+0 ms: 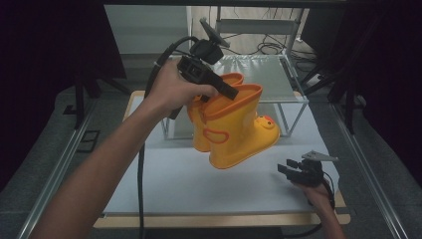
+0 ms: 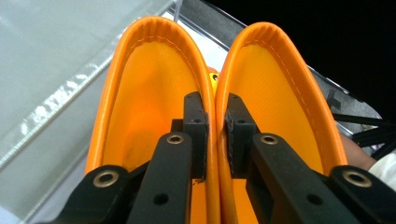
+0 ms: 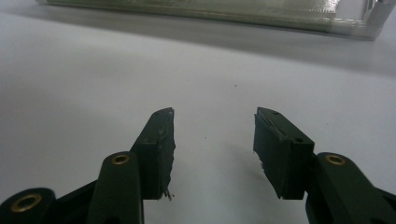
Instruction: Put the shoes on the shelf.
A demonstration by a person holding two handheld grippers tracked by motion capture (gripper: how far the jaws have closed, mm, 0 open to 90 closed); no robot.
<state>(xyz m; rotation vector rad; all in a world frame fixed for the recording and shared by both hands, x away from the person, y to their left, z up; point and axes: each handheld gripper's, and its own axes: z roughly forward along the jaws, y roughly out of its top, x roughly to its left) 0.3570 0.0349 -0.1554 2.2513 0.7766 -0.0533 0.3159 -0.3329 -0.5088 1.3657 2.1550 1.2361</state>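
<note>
Nearest the camera, at the near right of the tabletop (image 1: 199, 184), the right hand-held gripper (image 1: 293, 172) rests low with its jaws spread and nothing between them; the right gripper view has bare white surface ahead of it and the foot of a clear shelf (image 1: 268, 74) beyond. Farther in and to the left, the left hand-held gripper (image 1: 231, 92) hangs well above the tabletop, jaws pinching the two touching inner rims of a pair of yellow rain boots (image 1: 234, 134). In the left gripper view one pad sits inside each boot opening, the rims (image 2: 215, 140) squeezed between them. Both boots hang from that grip, shafts running downward, toes pointing right and far. The shelf lies just beyond them, so I judge the coming move goes far and slightly right, by the left hand.
</note>
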